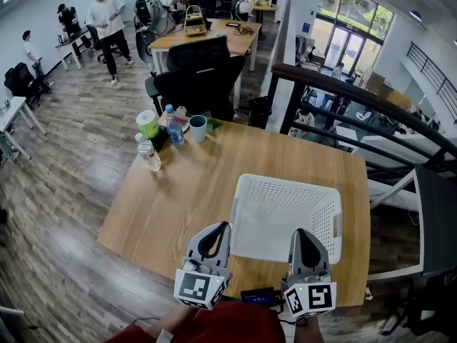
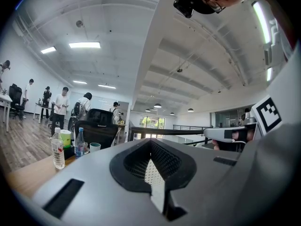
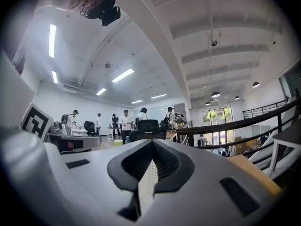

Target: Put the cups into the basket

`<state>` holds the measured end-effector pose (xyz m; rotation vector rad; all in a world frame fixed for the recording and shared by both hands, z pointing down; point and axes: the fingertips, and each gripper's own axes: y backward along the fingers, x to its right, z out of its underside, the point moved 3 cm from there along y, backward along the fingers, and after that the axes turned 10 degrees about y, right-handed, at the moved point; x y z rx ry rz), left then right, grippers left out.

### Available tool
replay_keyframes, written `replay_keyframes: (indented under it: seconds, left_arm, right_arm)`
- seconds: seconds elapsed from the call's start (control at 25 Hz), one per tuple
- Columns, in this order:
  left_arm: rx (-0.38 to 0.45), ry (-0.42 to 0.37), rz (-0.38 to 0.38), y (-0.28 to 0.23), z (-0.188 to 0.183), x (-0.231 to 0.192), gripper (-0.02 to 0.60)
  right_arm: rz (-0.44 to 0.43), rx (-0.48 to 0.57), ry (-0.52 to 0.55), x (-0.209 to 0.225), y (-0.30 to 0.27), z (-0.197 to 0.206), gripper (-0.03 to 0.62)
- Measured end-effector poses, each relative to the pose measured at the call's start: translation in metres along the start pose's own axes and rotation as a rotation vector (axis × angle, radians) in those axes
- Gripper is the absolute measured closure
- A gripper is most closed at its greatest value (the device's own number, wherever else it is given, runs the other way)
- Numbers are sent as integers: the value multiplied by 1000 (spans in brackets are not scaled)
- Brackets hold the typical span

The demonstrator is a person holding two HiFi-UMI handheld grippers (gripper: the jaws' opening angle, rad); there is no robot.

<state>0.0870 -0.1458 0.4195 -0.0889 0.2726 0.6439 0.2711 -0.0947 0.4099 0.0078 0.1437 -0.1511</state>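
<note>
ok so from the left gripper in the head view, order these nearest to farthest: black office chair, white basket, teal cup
1. white basket, just right of the left gripper, near side of the table
2. teal cup, at the table's far edge
3. black office chair, beyond the table

Basket [image 1: 280, 213] rim partly hidden (by jaws).
</note>
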Motion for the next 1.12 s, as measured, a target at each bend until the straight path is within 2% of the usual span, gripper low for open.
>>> replay_keyframes:
  seconds: [1.12]
  left_arm:
    - [9,2,-16,-4,-5,-7,575]
  right_arm:
    - [6,-6,37,3,-9,1,583]
